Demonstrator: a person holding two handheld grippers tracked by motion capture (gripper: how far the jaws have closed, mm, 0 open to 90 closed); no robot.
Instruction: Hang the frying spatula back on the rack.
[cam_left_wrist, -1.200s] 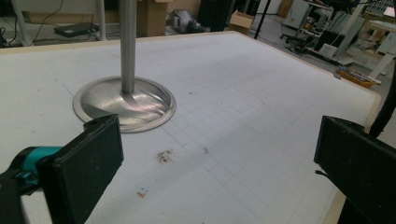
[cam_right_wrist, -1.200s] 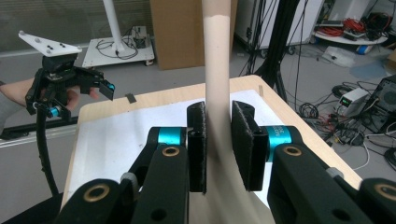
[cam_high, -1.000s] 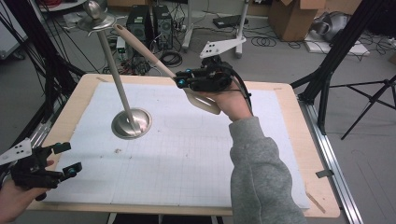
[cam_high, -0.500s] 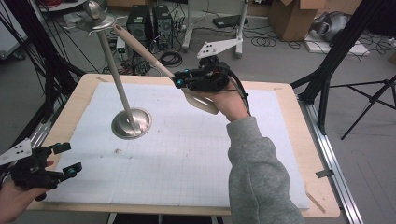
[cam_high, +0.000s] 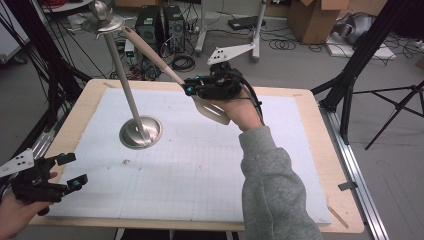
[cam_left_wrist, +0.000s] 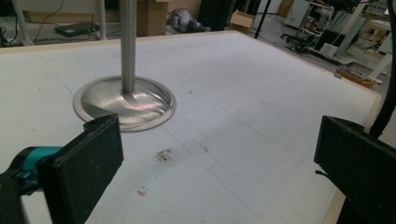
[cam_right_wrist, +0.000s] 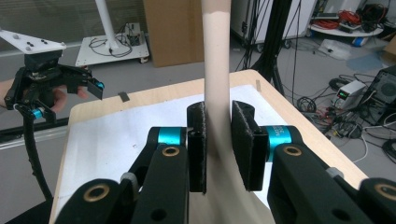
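Observation:
A metal stand rises from a round base on the white mat; its thin pole leans up to a disc-shaped top. My right gripper hangs above the far middle of the table, shut on a beige long-handled utensil. The utensil's handle tip points up near the stand's top, and its broad end lies under the hand. My left gripper is low at the table's near left corner, open and holding nothing; the right gripper view shows it too.
A white gridded mat covers the wooden table. A small dark smudge marks the mat in front of the stand's base. Black tripod legs, cables and boxes stand on the floor around the table.
My right gripper has shifted slightly left toward the stand, utensil still in its jaws. The left gripper has stayed in place.

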